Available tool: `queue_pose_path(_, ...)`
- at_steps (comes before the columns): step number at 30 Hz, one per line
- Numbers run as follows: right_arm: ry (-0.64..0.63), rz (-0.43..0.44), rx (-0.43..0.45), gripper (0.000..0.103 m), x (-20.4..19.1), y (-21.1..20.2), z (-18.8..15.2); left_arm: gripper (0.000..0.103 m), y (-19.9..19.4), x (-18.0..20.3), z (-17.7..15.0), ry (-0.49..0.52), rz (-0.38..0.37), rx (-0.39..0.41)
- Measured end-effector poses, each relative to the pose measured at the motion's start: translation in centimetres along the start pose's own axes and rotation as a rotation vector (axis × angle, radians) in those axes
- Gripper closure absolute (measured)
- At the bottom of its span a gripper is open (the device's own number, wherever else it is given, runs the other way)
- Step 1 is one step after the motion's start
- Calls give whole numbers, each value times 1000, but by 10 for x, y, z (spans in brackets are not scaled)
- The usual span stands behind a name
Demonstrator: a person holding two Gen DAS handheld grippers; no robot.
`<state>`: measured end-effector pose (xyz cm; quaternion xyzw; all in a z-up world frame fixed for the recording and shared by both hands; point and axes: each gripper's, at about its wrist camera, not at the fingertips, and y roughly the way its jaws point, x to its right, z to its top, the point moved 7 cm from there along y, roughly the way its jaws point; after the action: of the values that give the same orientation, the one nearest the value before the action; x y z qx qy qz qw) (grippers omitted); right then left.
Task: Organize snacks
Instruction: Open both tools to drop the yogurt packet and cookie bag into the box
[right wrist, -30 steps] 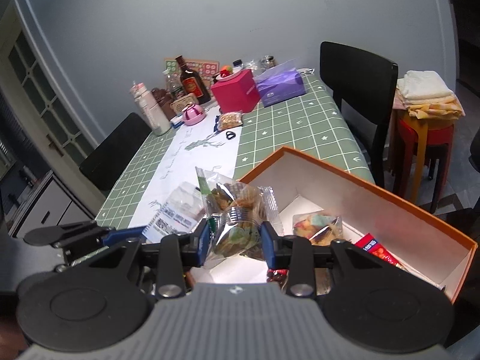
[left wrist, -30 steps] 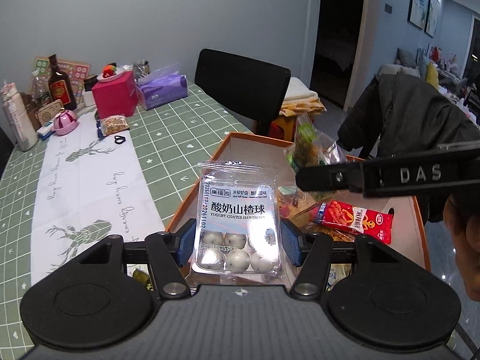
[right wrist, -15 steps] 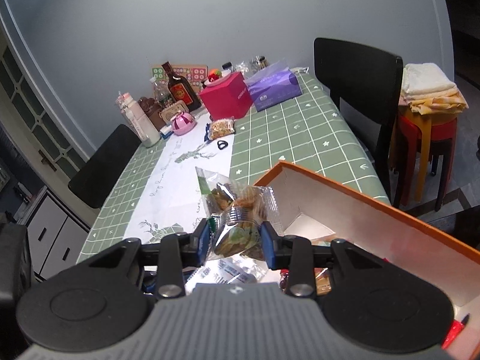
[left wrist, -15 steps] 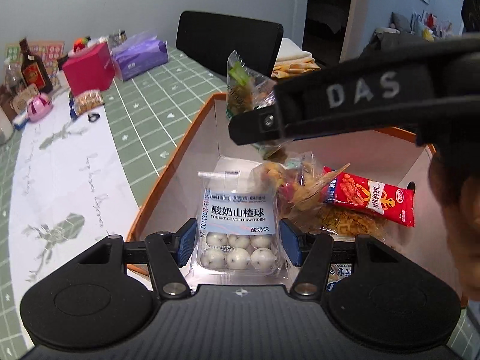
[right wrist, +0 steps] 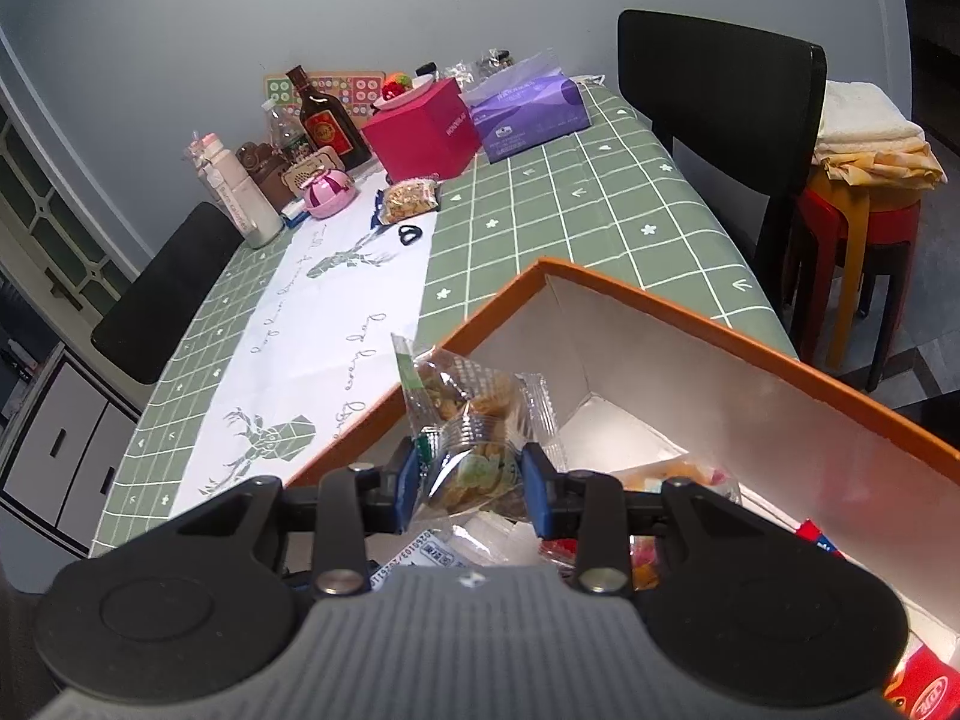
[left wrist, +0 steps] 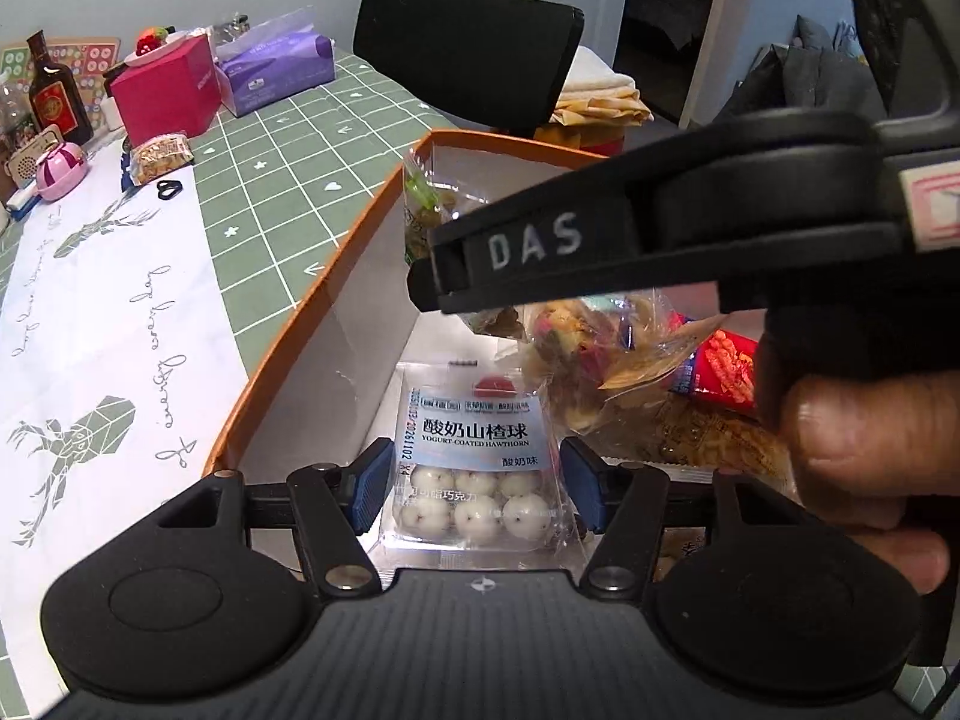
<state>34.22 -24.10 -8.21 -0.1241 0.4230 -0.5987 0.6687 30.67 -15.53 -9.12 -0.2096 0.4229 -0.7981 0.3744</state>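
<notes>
My left gripper (left wrist: pixel 475 492) is down inside the orange-rimmed cardboard box (left wrist: pixel 312 300). Its jaws are opening, and a clear packet of yogurt-coated hawthorn balls (left wrist: pixel 474 462) lies flat on the box floor between the blue pads, with a small gap on each side. My right gripper (right wrist: pixel 474 483) is shut on a clear packet of biscuits (right wrist: pixel 474 420) and holds it upright over the box's near corner (right wrist: pixel 540 267). One of the right gripper's black fingers (left wrist: pixel 540 240) crosses the left wrist view, with the held packet (left wrist: pixel 426 204) behind it. A person's hand (left wrist: pixel 858 450) grips that tool.
More snacks lie in the box: a red packet (left wrist: pixel 723 372) and a clear mixed bag (left wrist: pixel 600 348). On the green checked tablecloth (right wrist: pixel 600 204) stand a pink box (right wrist: pixel 420 132), a purple tissue pack (right wrist: pixel 528 108), a bottle (right wrist: pixel 324 120) and a small snack bag (right wrist: pixel 411 199). A black chair (right wrist: pixel 720 96) and stacked stools (right wrist: pixel 858 228) flank the table.
Both grippers have sunk towards the box. The left jaws have widened and the hawthorn packet now rests on the box floor. The right gripper has carried its packet over the box.
</notes>
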Motion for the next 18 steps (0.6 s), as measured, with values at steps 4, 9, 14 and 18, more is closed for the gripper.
queue_pose_path(4,2,-5,13,63,4,-1,1,25,-3,1,1,11,9,18)
queue_pose_path(9,9,6,20,62,3,-5,3,24,-10,0,3,5,9,36)
queue_pose_path(14,2,9,18,62,-1,-6,2,24,-20,-2,6,-5,12,53)
queue_pose_path(18,-6,10,20,62,-5,-9,2,24,-27,-4,7,5,19,63)
